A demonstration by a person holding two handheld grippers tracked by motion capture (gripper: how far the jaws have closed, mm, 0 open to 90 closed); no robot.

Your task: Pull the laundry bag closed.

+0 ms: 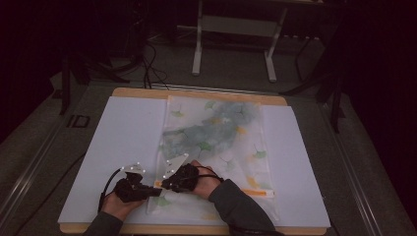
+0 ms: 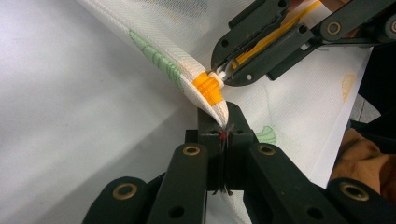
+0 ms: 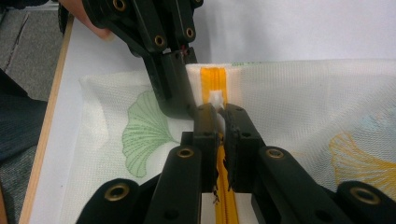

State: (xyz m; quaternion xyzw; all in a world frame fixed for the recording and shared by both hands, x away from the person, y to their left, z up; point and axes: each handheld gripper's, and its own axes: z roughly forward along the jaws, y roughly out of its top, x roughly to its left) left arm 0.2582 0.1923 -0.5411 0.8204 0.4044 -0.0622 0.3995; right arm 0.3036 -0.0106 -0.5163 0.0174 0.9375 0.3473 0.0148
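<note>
A white mesh bag [image 1: 216, 142] printed with green and yellow leaves lies flat on the white board [image 1: 123, 142]. An orange zipper [image 1: 258, 192] runs along its near edge. My left gripper [image 1: 149, 191] is shut on the bag's near-left corner [image 2: 223, 122], just past the zipper's orange end [image 2: 209, 88]. My right gripper [image 1: 164, 185] sits right beside it, shut on the small white zipper pull [image 3: 216, 99]. In the right gripper view the orange zipper [image 3: 212, 77] runs between my jaws, and the left gripper [image 3: 180, 105] clamps the corner beside them. The right gripper [image 2: 225, 74] meets the zipper end in the left gripper view.
The white board rests on a wooden table [image 1: 196, 93] whose edge shows at the far and near sides. White table legs [image 1: 197, 44] and cables stand on the dark floor beyond. A person's sleeves [image 1: 236, 206] come in from the bottom.
</note>
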